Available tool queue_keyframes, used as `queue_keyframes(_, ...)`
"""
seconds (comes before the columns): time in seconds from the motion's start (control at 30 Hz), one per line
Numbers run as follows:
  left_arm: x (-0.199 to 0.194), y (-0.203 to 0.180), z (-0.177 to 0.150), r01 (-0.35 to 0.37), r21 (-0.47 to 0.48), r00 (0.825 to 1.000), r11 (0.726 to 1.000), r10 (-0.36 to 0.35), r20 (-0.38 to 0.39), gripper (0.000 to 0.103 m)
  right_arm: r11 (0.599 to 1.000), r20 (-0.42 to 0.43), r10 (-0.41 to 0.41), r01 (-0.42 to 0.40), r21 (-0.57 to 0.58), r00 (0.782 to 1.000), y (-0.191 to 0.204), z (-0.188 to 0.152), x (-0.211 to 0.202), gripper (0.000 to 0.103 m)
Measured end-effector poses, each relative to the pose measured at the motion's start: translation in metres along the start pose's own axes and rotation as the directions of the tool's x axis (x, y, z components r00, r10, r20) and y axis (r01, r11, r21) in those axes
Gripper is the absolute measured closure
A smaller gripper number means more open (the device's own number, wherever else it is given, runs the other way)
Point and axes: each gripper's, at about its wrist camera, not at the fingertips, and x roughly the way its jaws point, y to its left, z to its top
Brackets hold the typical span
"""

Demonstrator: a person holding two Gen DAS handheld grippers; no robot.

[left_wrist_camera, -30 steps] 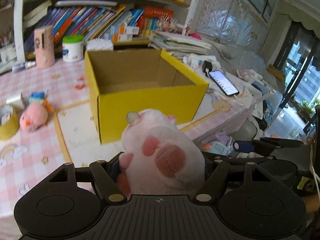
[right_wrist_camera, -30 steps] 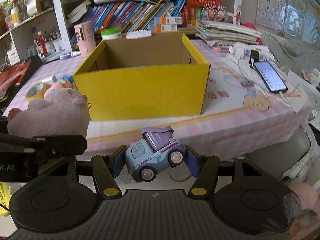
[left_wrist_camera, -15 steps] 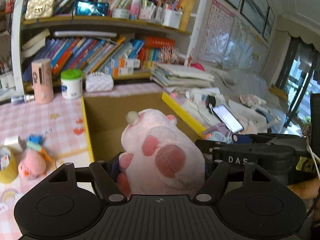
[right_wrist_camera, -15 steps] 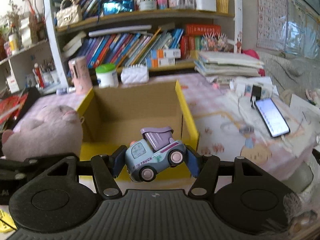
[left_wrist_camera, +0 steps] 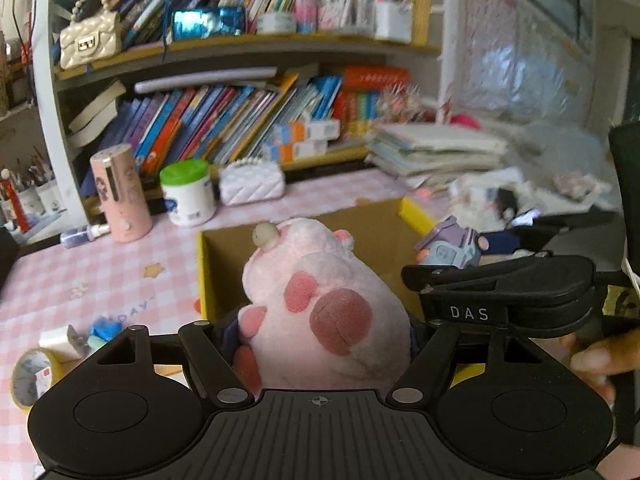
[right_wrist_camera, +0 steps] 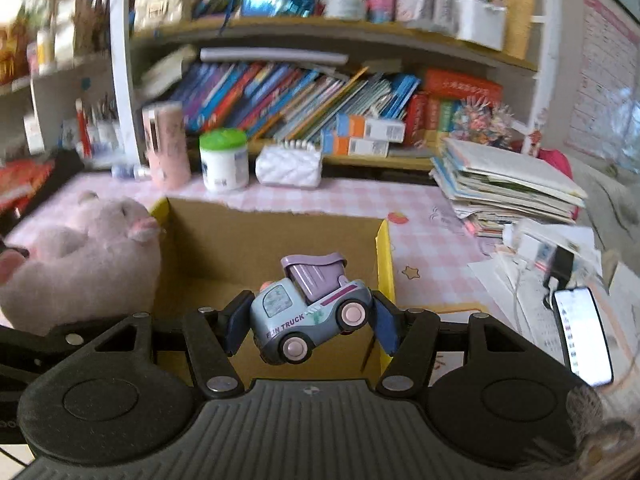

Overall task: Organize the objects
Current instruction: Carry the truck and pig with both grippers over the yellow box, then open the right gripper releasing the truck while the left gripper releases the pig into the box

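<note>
The yellow cardboard box (right_wrist_camera: 276, 256) lies open-topped just ahead of and below both tongs, its long axis running across them. The left tongs (left_wrist_camera: 320, 340) are clamped on a pink plush pig (left_wrist_camera: 320, 312), held over the box's left part. The right tongs (right_wrist_camera: 308, 320) are clamped on a blue-and-purple toy dump truck (right_wrist_camera: 310, 312), held over the near right corner. Judging by this, both can release straight down; neither hand is clearly nearer.
</note>
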Motion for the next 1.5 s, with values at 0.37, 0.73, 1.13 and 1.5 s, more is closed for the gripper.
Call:
queue_keyframes(0.37,0.043,-0.008,-0.015,-0.044,0.017,0.989,0.999,0.046,-0.138,0.029,0.937,-0.196,0.044,-0.108,-0.331,0.98,0.01,-0.009,0.068,0.044)
queue_keyframes(0.73,0.049,-0.018,-0.014,-0.059,-0.025,0.991,0.998,0.056,-0.125,0.025,0.885,-0.239,0.023,-0.132,-0.447,0.971,0.0,-0.011,0.079,0.044)
queue_keyframes(1.13,-0.001,-0.027,-0.004,-0.122,-0.029,0.991,0.992,0.123,0.048,0.017,0.954,-0.082,0.066,-0.087,-0.287,0.994,-0.012,-0.004,0.038,0.019)
queue_keyframes(1.5,-0.068,-0.013,-0.024,-0.151,-0.116,0.975,0.982,0.167,0.144,0.008,0.998,0.105,-0.068,0.067,0.012,0.992,-0.017,-0.018,-0.052,0.012)
